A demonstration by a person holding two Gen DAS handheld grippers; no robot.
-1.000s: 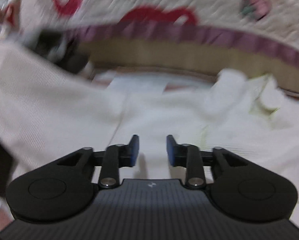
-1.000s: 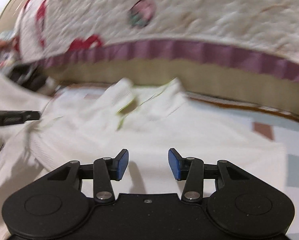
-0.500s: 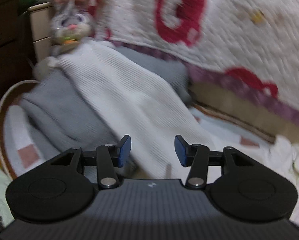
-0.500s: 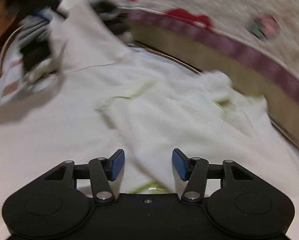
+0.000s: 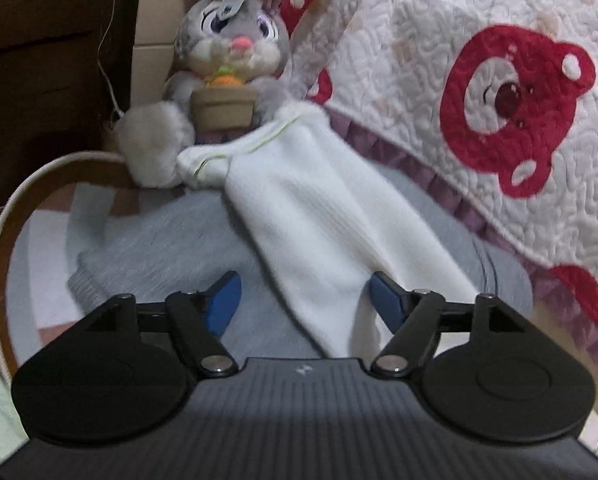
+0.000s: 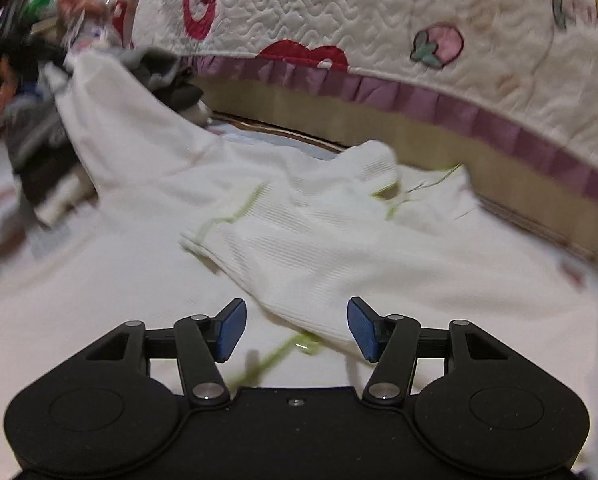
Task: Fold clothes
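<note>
A white ribbed garment with thin lime-green trim lies spread on the floor mat. In the left wrist view one long sleeve (image 5: 319,216) stretches away over a grey garment (image 5: 171,248), its cuff reaching the plush rabbit. My left gripper (image 5: 305,300) is open, its fingers either side of the sleeve's near end. In the right wrist view the white garment's body (image 6: 299,232) is rumpled, with a folded-over flap in the middle. My right gripper (image 6: 297,328) is open just above the flap's near edge, holding nothing.
A grey plush rabbit (image 5: 231,52) sits at the back left beside a dark wooden cabinet (image 5: 39,60). A quilted bedspread with red bear prints (image 5: 511,108) hangs along the right; it also shows in the right wrist view (image 6: 379,32). A round mat rim (image 5: 3,232) curves at left.
My left gripper swung left from the garment's body to the sleeve over the grey garment and opened wider. My right gripper panned across the white garment and stays open.
</note>
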